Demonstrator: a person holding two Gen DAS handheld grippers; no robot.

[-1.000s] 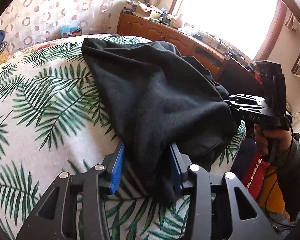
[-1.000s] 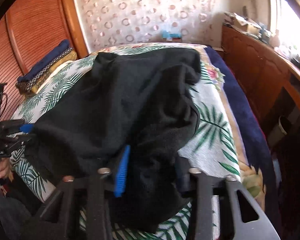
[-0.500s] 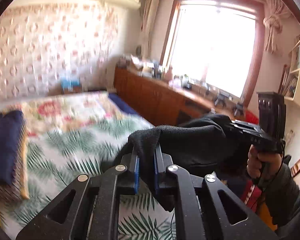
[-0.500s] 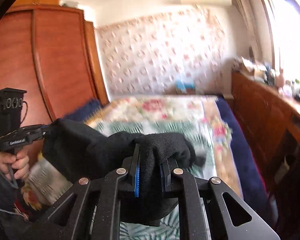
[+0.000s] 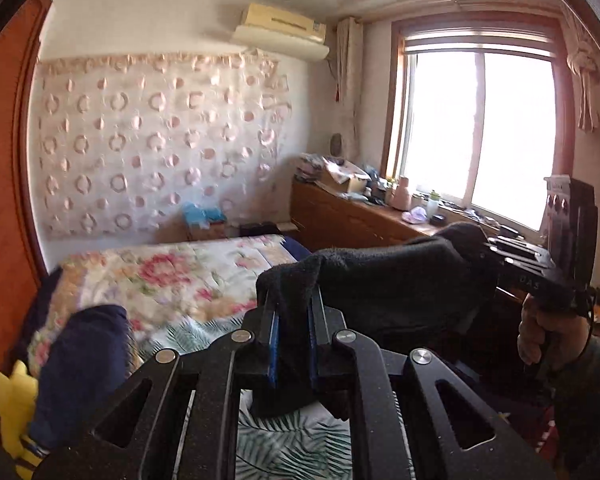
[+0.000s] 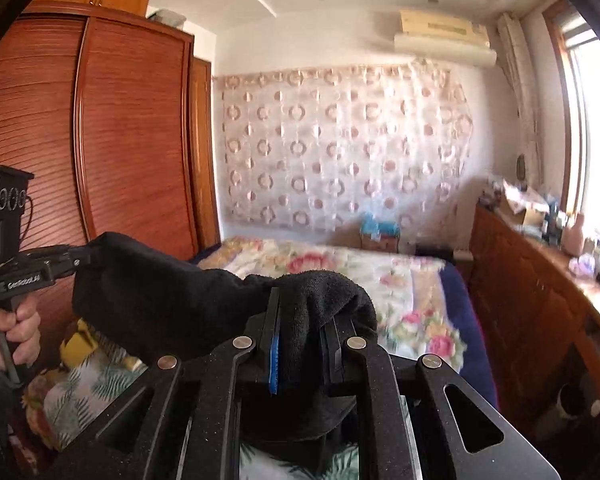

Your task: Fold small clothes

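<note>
We hold the black garment (image 5: 400,280) up above the bed (image 5: 172,280), left gripper (image 5: 292,320) and right gripper (image 6: 300,332) each clamped on a corner, so keep it taut and level before lowering.

The left claw (image 5: 292,320) has its 2 blue-padded fingers (image 5: 274,344) pinched on a corner of the black fleece garment (image 5: 388,280), which bunches up above the tips. From there the cloth stretches taut and off the bed toward the right claw (image 5: 496,256), which grips the other end, a bare hand (image 5: 540,340) wrapped round its handle. Below lies the bed with a floral and palm-leaf cover (image 5: 172,276). A dark navy cloth bundle (image 5: 80,360) sits at its left edge, with something yellow (image 5: 12,400) beside it. A long wooden counter (image 5: 348,220) cluttered with small things runs under the bright window (image 5: 480,128), and a wall air conditioner (image 5: 280,32) hangs above.
</note>
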